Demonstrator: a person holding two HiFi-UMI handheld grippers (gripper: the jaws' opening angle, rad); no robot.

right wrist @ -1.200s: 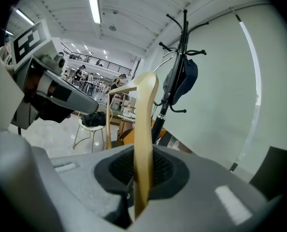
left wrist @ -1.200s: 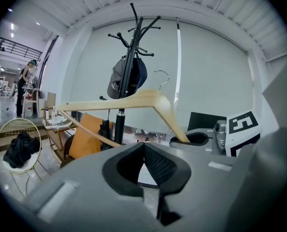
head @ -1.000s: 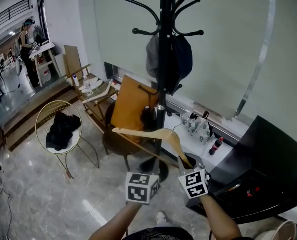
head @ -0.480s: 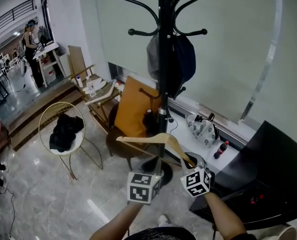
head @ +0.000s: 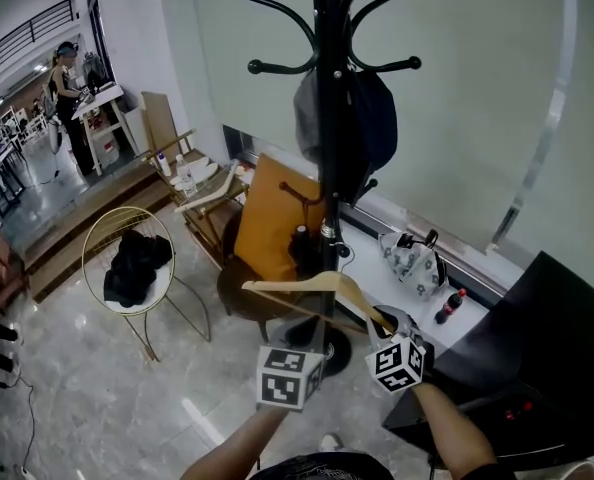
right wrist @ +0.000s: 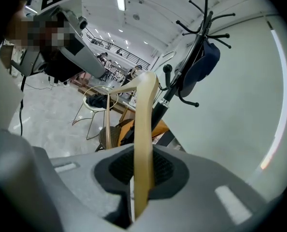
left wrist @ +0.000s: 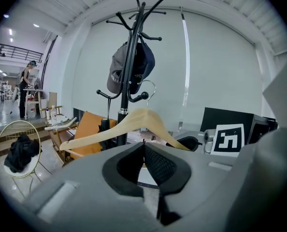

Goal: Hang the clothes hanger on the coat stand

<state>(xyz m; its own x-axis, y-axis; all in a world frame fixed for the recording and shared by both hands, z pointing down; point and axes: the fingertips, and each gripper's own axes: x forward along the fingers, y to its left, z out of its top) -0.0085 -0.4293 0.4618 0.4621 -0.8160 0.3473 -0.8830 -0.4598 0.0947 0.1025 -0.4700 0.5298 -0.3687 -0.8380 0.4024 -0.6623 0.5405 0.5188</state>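
A: Clothes hanger (head: 315,286) lower centre of frame, right gripper (head: 382,320) clamped on one wooden arm, and the coat stand (head: 327,118) has loomed closer this last second!

B: Approach is on, but the hooks (head: 277,68) sit top of frame, well above. Left gripper (head: 307,346) closed, empty. Count: one hanger, one stand, two grippers.

One coat stand (head: 327,88), one hanger (head: 299,287), two grippers (left wrist: 144,148) (right wrist: 139,170), two caps (head: 308,118) (head: 379,120), one bottle (head: 449,306)
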